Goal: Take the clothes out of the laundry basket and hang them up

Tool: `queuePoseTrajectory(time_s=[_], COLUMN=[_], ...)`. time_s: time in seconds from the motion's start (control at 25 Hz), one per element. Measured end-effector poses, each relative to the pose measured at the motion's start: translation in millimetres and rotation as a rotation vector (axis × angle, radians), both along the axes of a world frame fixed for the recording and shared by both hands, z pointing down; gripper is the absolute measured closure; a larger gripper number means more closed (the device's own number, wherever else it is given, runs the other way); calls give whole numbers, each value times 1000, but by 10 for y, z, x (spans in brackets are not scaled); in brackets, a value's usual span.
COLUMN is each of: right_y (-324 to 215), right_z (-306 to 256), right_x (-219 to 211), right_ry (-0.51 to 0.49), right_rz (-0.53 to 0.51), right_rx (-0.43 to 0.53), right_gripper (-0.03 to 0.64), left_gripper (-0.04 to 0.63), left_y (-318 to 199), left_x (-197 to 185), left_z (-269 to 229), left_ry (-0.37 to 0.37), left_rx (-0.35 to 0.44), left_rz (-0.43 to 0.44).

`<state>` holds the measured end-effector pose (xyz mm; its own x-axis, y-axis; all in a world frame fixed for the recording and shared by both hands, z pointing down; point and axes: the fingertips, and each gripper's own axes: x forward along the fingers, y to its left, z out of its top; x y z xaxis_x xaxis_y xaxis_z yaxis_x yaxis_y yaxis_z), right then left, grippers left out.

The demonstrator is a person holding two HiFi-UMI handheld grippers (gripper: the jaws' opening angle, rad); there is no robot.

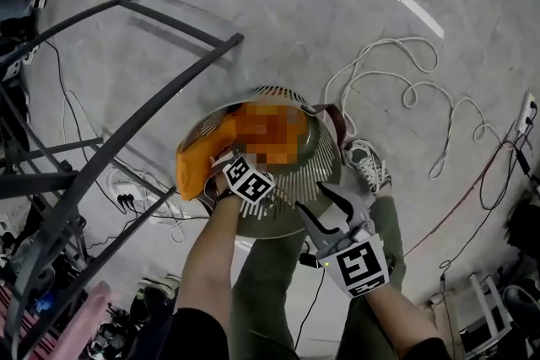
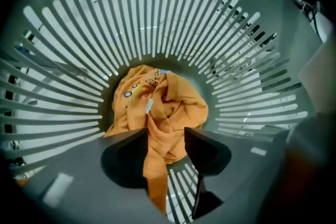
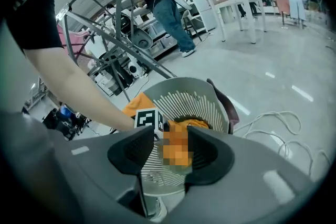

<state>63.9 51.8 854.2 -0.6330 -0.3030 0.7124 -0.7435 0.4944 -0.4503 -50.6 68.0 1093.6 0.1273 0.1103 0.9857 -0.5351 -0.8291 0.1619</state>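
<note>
Left claw (image 2: pixel 165 134): hangs inside basket (image 2: pixel 157 18), aims straight down, holds jaws spread, grips nothing. Frames orange top (image 2: pixel 173 107) between those jaws without pinching it. Top: lies bunched on basket's bottom, with white label and small print showing, and sends one strip up the slatted wall; from the head view drapes over basket's left rim. Right claw (image 3: pixel 170 136): hovers above basket's near rim, tilts down toward it, stands released with jaws apart and nothing between them but a far view of slats and cloth. Basket: stands on floor (image 1: pixel 354 4) just beside shoe (image 1: pixel 367 164), with a dark red piece (image 1: pixel 336 118) at its right rim. Rack (image 1: pixel 126 131): crosses the floor's left side in dark bars, close to basket. White cord (image 1: pixel 405 88): loops over the floor's right side, well apart from basket.
</note>
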Motion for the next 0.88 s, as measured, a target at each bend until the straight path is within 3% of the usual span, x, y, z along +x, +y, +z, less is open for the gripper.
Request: queuePoseTrajectory(time_s=[0.28, 0.32, 0.36, 0.6, 0.88], right_y=[-25, -24, -23, -61, -221], right_z=[160, 163, 161, -15, -317], right_x=[114, 138, 161, 204, 251], right_ry=[23, 28, 33, 57, 104], right_rz=[32, 35, 38, 30, -67], right_rx=[-10, -13, -18, -6, -6], right_gripper=[430, 430, 430, 430, 430], left_gripper=[412, 479, 555, 566, 568], left_y=[164, 147, 117, -10, -224], left_x=[-273, -284, -271, -88, 69], left_z=[382, 377, 350, -202, -1438], left_ry=[-94, -92, -80, 27, 157], left_rx=[-52, -40, -24, 66, 137], left_rz=[64, 62, 51, -7, -242])
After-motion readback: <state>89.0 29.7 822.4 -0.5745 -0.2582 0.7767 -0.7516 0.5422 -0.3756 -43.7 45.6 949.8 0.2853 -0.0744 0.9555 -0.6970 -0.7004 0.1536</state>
